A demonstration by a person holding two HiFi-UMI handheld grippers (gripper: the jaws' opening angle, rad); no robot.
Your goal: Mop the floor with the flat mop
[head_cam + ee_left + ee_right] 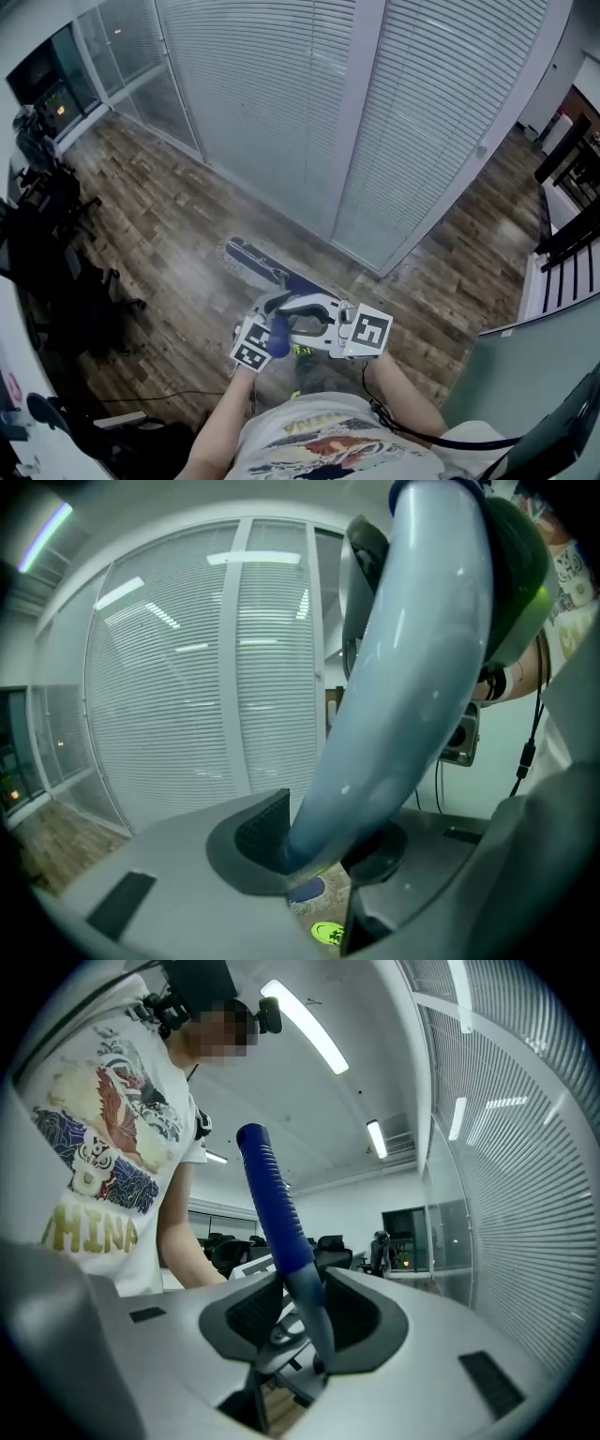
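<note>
Seemingly mid-job: left gripper (319, 855) clamps the pale mop shaft (412, 667), right gripper (305, 1321) the blue grip (272, 1204); mop head (253, 260) sits on the wood floor (159, 234) beside the blinds (281, 112), most floor looks unmopped.

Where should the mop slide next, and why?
Probably a short pull of the mop head back over the wood floor toward the person. It lies flat close to the blinds, so there looks to be little room to push further. The left gripper and right gripper both clamp the mop handle, so no regrip seems needed.
</note>
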